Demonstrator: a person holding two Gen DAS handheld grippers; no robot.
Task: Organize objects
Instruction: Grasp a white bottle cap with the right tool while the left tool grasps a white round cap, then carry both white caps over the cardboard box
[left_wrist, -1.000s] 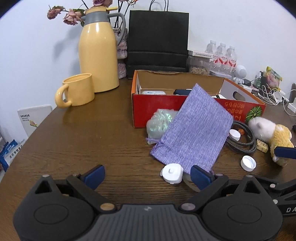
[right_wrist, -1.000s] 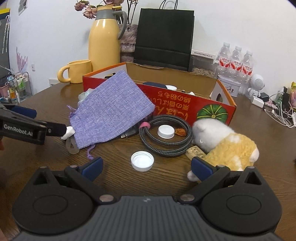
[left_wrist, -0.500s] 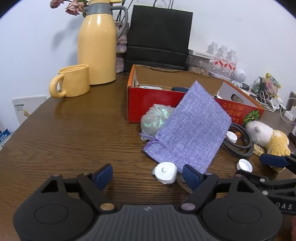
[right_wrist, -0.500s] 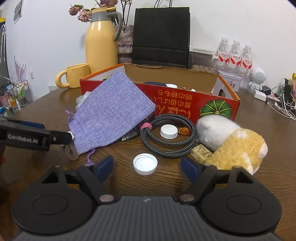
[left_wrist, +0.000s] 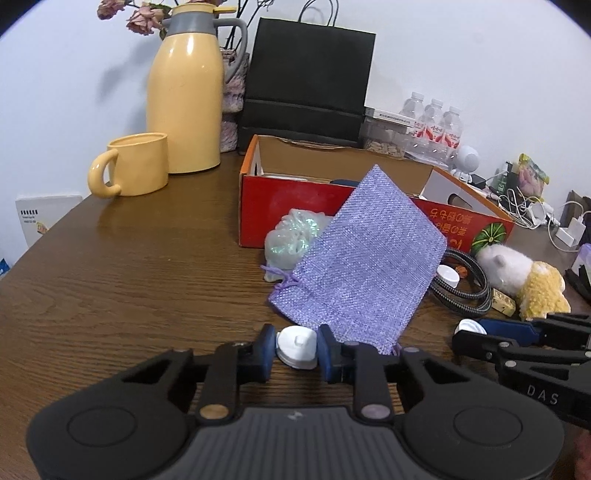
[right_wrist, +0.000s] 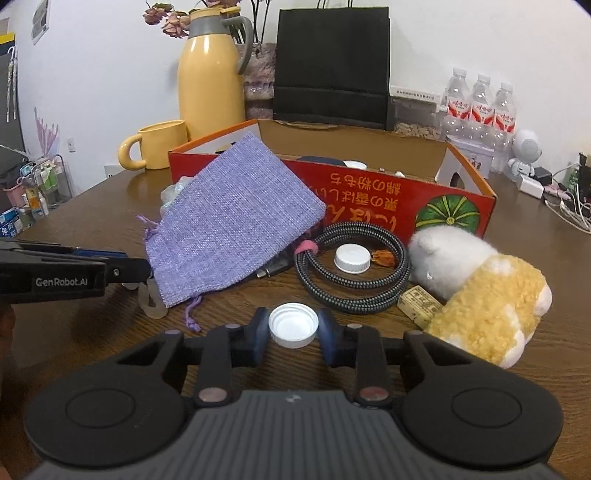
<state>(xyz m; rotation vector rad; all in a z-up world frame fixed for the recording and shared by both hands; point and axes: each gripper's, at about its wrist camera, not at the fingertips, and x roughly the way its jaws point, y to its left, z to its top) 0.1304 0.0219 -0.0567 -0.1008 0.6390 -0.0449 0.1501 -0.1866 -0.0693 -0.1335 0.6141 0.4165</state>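
White tag (left_wrist: 297, 346) in left gripper (left_wrist: 297, 349); cap (right_wrist: 293, 325) in right gripper (right_wrist: 293, 329)

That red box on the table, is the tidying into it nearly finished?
Early days. The red box holds a few items. The left gripper is shut on a white tag, and the right gripper is shut on a white bottle cap. Outside remain the purple pouch, cable, second cap and plush toy.

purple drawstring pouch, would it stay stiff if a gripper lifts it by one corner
Probably not. The purple drawstring pouch is thin woven cloth draped over things beneath it, so it would likely sag. It looks flat and near empty, so probably light. Its loose weave should grip well, not slip.
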